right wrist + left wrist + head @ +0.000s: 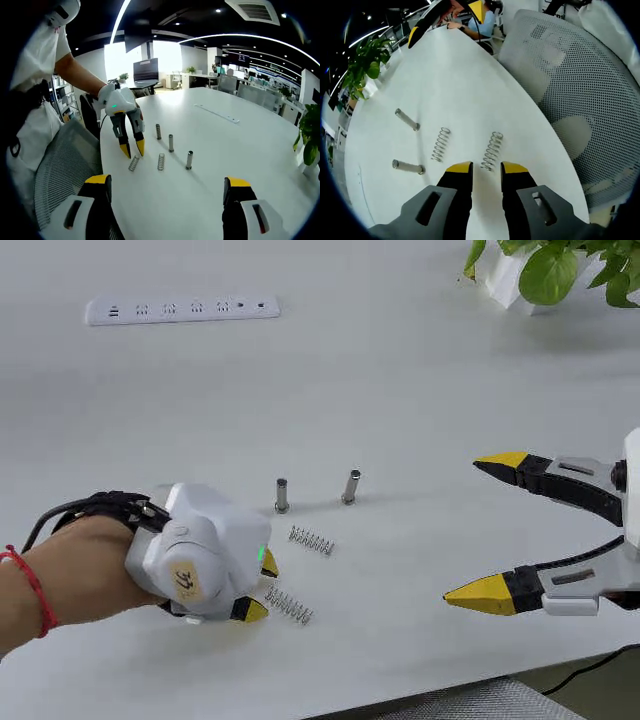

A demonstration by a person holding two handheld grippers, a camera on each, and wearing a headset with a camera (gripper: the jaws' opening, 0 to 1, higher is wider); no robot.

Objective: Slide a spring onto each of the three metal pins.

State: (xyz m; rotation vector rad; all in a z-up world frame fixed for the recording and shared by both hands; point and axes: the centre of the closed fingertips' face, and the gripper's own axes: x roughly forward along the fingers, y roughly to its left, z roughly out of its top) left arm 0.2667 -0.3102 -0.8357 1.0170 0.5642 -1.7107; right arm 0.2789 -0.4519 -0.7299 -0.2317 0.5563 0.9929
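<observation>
Two loose parts: small silver wire coil springs lie flat on the white tabletop, low centre of the head view; I call them the near spring and the far spring.
Pins: two short grey metal pins, the left pin and the right pin, stand upright and bare just above the far spring. In the right gripper view a third pin stands up-left of them and looks ribbed. I judge it already wears a spring, though it is small.
Left side: the left gripper has its yellow-tipped jaws parted narrowly and holds nothing. The near spring's end lies between the tips at bottom centre of its own view; I cannot tell whether either tip touches the coil.
Right side: the right gripper has its jaws spread wide and holds nothing, at the right edge of the head view, well apart from the pins.
Step in hand: picking up the near spring, as I judge it.
Doing it well: I would pinch gently across the coil nearer its middle than its end, so it neither squirts out nor crushes. Then I would lift it level, leave one end proud of the tips, and bring that end down over a bare pin along the pin's axis.
Risk: the spring likely rolls, and a nudged pin may topple.
</observation>
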